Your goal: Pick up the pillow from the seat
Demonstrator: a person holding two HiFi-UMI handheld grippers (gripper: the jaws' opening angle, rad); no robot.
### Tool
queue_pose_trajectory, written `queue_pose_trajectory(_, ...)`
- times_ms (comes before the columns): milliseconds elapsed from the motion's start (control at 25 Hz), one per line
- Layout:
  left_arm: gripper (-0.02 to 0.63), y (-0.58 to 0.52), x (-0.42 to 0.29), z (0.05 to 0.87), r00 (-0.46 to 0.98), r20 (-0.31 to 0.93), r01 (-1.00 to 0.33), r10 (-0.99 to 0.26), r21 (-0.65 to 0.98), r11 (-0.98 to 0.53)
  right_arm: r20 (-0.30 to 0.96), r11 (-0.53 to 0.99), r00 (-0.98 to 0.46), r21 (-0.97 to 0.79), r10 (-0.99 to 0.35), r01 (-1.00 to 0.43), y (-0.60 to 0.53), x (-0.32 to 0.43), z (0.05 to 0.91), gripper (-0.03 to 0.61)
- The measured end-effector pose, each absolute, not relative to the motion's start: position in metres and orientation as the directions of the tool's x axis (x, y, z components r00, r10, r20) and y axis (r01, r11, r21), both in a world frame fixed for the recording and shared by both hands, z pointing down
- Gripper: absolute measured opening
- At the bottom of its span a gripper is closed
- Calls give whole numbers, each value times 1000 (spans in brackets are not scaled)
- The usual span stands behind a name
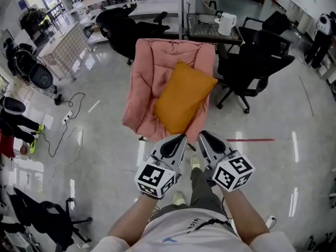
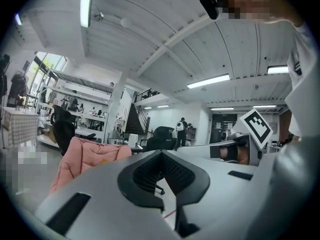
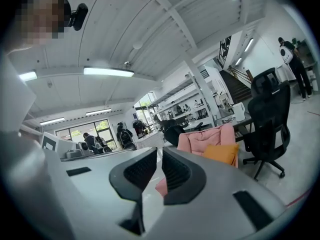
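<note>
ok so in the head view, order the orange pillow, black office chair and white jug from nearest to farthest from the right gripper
From the right gripper:
1. orange pillow, just ahead, slightly left
2. black office chair, ahead to the right
3. white jug, on the table beyond the chair

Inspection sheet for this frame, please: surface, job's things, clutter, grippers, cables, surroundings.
Surface: pink padded chair standing on a glossy floor.
Job's things: orange pillow lying tilted across the seat and backrest, untouched.
Clutter: white jug on the table behind the chair.
Grippers: left gripper and right gripper both shut, empty, short of the chair.
Cables: power strip with a cable looping over the floor at left.
Surroundings: black office chairs beside and behind the pink chair.
</note>
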State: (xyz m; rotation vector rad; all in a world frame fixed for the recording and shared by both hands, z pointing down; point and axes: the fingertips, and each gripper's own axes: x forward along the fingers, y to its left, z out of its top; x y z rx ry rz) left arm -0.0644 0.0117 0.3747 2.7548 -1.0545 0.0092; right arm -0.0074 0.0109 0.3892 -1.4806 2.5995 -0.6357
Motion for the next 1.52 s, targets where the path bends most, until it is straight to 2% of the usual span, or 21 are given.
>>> queue_pose_trajectory(280,11,-77,-22,403,756,103,-654,-647,175,-736,181,395,-510,-440,-841,-807,-85,33,435,25)
queue_pose_trajectory(680,11,-212,48,470,754,185,-657,-631,174,-734,282,330,-525,-523,-803,-786,-225,104,524,137)
queue_pose_trajectory(800,11,-240,53,491,736,222,-675,-639,187,-713,320,300,-515,-531,-795,-792,-256,115,554,184)
queue_pose_trajectory(1520,11,-319,70,614,741,304,-668,-598,243,-704,522,34,-393,-570,-757,-821,-342,141,741,300)
